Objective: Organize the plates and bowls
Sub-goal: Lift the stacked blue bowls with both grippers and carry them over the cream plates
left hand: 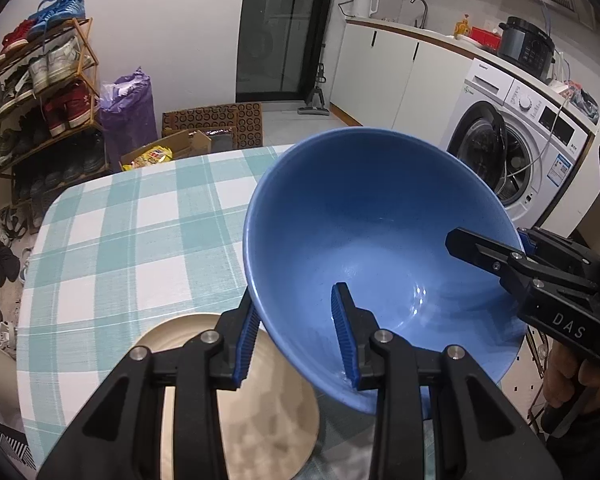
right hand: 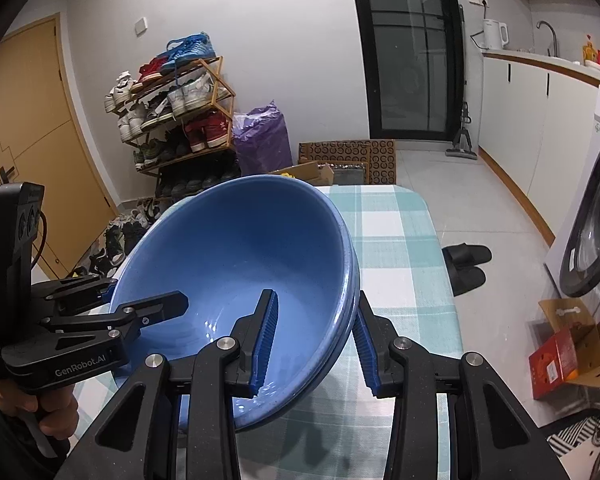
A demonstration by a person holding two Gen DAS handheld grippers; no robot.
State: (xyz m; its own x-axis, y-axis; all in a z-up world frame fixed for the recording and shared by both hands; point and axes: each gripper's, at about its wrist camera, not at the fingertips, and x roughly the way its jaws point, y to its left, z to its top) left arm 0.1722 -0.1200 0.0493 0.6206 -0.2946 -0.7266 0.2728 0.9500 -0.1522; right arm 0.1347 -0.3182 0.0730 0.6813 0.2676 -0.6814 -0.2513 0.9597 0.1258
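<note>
Beige plate (left hand: 236, 400) is seen flat on the checked tablecloth (left hand: 120, 240), at the near edge, partly under the left gripper (left hand: 298, 344). Left gripper is straddling the near rim of the blue bowl (left hand: 364, 240): one ribbed blue pad outside the wall, one inside, wall pinched between them. Bowl is glossy, deep, plain blue with faint speckling, wet glints at the bottom, tilted and held above the table. In the right wrist view a double rim line is visible (right hand: 350, 264), so two nested bowls may be present; cannot be confirmed. Right gripper (right hand: 314, 344) is set partly open across the opposite rim; pads are not clearly pressed onto the wall, grip cannot be told.
</note>
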